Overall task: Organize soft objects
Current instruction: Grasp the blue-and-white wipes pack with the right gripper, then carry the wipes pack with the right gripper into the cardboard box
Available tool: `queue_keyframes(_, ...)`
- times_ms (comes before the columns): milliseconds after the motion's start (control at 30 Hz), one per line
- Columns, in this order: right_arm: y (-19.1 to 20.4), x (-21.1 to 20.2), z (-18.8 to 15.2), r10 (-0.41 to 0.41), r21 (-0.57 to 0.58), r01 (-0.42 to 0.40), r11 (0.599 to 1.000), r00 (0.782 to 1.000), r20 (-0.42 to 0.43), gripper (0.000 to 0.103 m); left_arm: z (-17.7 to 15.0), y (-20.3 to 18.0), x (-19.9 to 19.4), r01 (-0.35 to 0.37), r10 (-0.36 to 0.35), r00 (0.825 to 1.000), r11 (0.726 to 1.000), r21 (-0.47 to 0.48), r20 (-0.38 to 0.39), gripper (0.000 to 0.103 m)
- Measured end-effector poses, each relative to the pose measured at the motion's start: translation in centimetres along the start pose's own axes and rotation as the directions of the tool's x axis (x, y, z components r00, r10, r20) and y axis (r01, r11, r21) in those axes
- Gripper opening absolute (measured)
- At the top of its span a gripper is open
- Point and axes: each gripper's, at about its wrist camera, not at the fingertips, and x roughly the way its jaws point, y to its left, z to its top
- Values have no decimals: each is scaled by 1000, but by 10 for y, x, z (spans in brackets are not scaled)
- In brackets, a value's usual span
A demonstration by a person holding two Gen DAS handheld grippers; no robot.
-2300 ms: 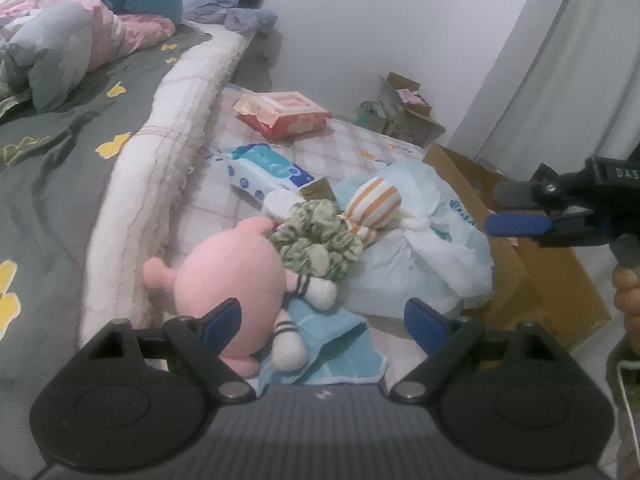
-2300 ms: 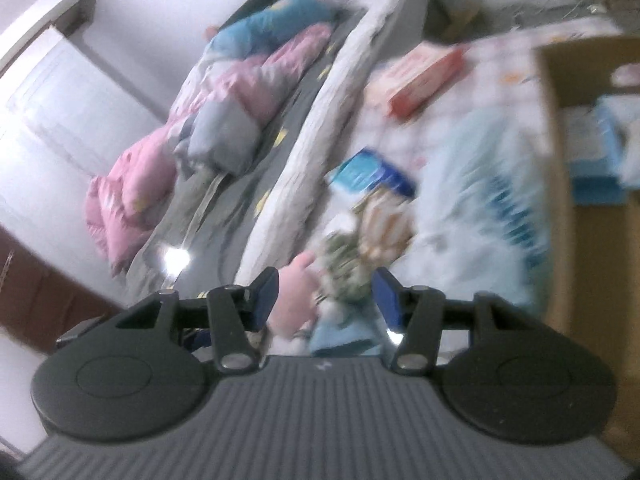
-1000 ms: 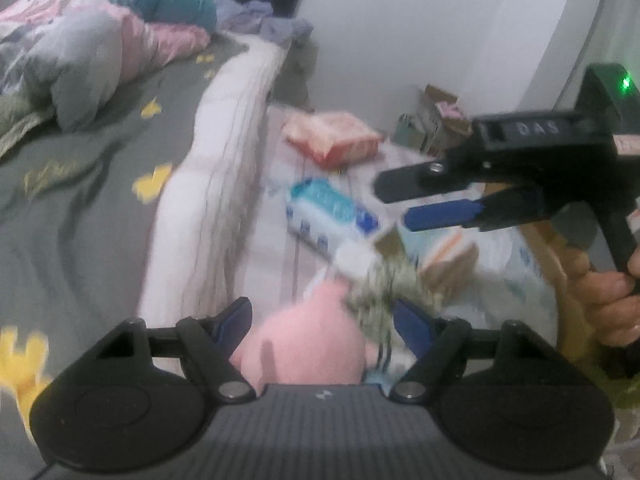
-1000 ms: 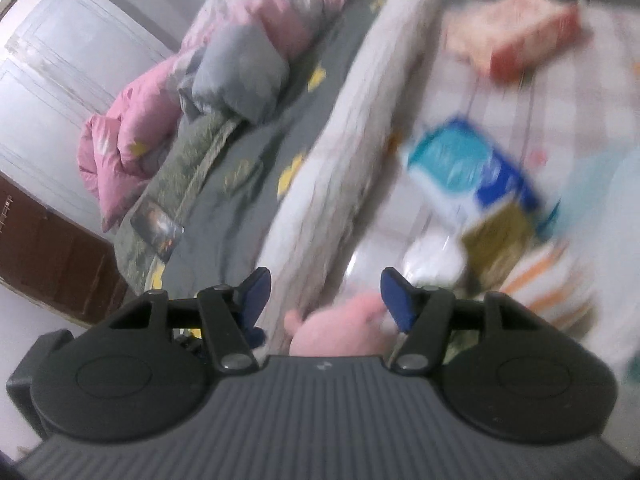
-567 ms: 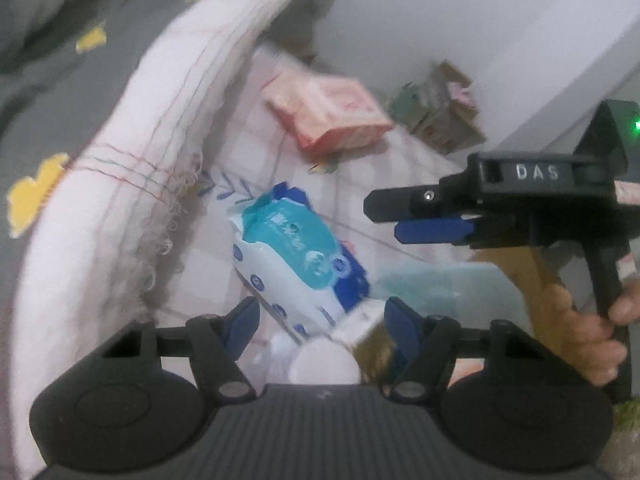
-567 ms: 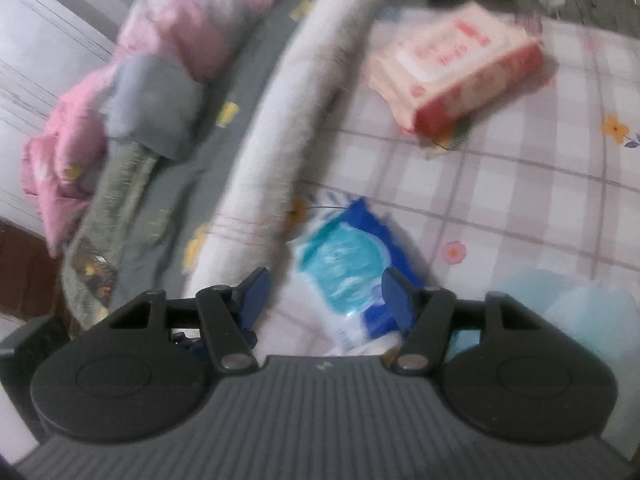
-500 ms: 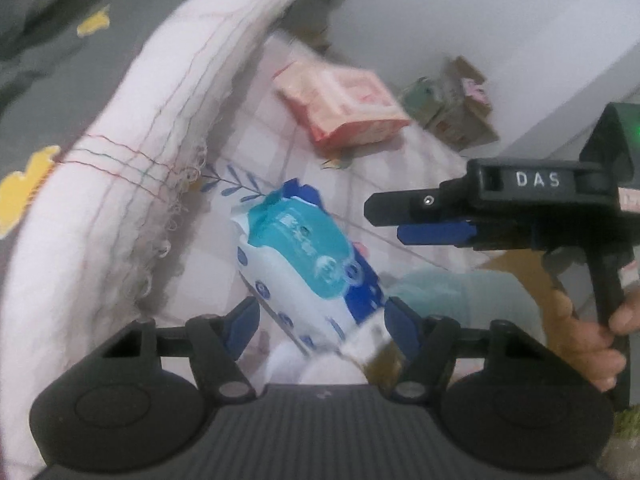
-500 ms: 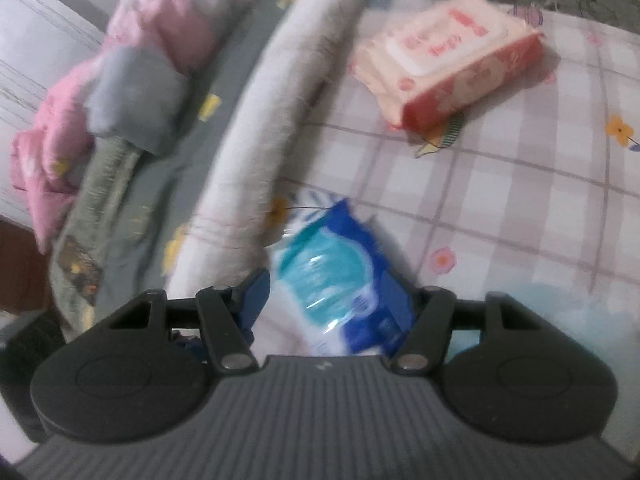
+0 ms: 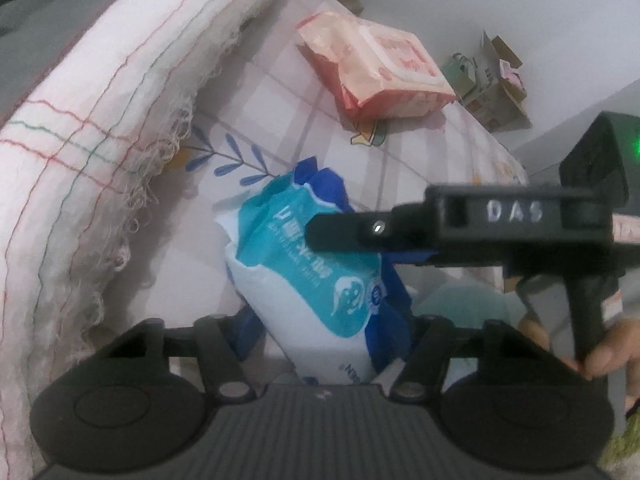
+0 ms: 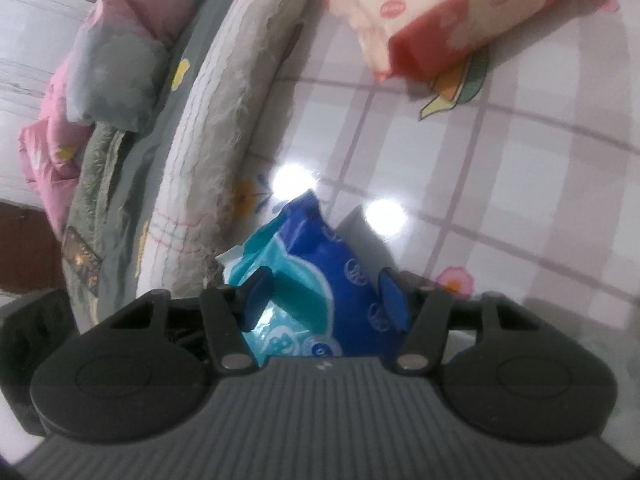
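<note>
A blue and teal soft pack of wipes [image 9: 320,280] lies on the checked floor mat beside the bed. My left gripper [image 9: 328,332] is open with its jaws on either side of the pack's near end. My right gripper [image 10: 326,296] is open too, its blue pads either side of the same pack [image 10: 316,280]. The right gripper also shows from the side in the left wrist view [image 9: 460,232], reaching in over the pack. A red and pink soft pack [image 9: 380,68] lies farther off on the mat, and it also shows in the right wrist view [image 10: 452,8].
The white fringed blanket edge [image 9: 100,128] of the bed runs along the left. A checked mat [image 10: 500,168] covers the floor. Small cardboard boxes [image 9: 492,84] stand by the far wall. Bunched pink and grey bedding [image 10: 100,64] lies on the bed.
Both grippers have moved forward and down onto the blue wipes pack, which now sits between each pair of jaws. The plush toys have dropped out of view.
</note>
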Motion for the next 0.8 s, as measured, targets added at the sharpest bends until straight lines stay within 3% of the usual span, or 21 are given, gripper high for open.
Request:
queue_keyframes(167,15,-4,-3,-1,-51,2,999,1000,19,50,2,-12,-10,-46,43,997,998,44,59,59)
queue_keyframes(333,34,-22,1,27,-83,-20,996,996,80,50,6,-20,-43,-51,42,988,997,57,149,57)
queue_keyframes(633,87,-88,-11,96,-168,-59,984,969,226,49,-12,-55,-118,-64,14,944,988,139,330,56)
queue_keyframes(800,104,-134,-39,119,-182,-67,981,950,289,49,-38,-81,-150,-39,-34,928,982,186,371,56)
